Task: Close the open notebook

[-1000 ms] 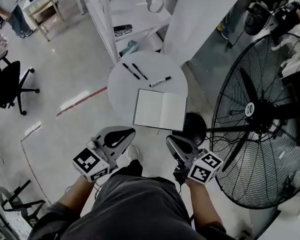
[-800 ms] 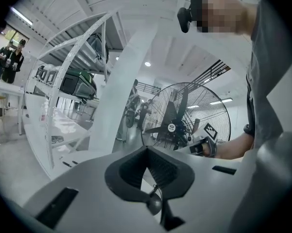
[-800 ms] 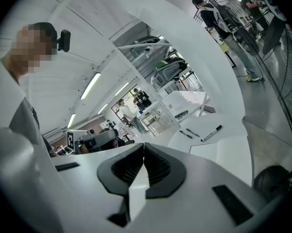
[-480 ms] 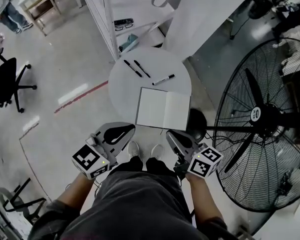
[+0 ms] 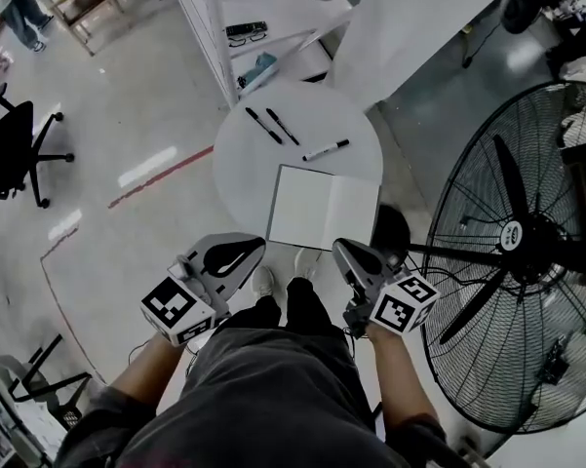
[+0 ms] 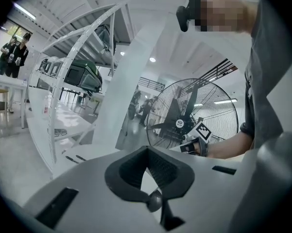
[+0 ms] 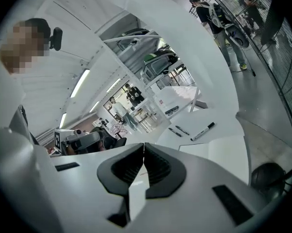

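The open notebook with blank white pages (image 5: pixel 324 208) lies flat on the round white bench (image 5: pixel 253 159), near the edge closest to us, and its fold runs away from us. Beyond it, apart from the pages, lie two black pens (image 5: pixel 273 125) and a white marker with a black cap (image 5: pixel 326 150). Our left tongs (image 5: pixel 242 251) and right tongs (image 5: pixel 343 250) are both pressed together with nothing between them, and they hang short of the bench without touching the notebook. To close it well, we think one closed tip should slide under the outer edge of one half and turn it over the fold. The other tongs should press the opposite half, so that the book does not slide towards the pens.
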Demonstrator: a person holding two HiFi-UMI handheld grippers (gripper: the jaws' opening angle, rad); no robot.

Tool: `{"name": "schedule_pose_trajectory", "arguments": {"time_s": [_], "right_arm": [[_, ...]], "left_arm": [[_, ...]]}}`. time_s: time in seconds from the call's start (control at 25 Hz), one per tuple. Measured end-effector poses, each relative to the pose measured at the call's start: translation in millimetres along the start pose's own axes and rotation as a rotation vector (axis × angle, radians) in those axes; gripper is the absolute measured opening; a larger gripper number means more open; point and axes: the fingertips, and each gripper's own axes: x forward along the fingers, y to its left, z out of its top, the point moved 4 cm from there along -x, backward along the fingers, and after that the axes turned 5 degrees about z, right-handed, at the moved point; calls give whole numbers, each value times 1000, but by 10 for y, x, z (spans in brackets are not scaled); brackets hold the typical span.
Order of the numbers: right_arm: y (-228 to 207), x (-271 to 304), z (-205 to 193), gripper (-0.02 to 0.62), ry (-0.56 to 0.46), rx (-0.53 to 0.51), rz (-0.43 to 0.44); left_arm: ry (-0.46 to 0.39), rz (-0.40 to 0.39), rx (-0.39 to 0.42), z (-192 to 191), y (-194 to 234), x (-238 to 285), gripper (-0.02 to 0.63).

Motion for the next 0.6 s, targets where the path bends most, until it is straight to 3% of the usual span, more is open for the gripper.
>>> {"name": "schedule_pose_trajectory", "arguments": {"time_s": [0.16,0.32,0.6], "right_arm": [[-306,52,22,21,-3,21,-29],[-628,112,65,21,-4,43,-61],[-1164,100,64,22,6,73,-153]], "left_arm": [[58,5,-41,-39,36,200,14],[47,7,-9,-39,153,471,14],[113,-5,1,-45,216,795,14]]}}
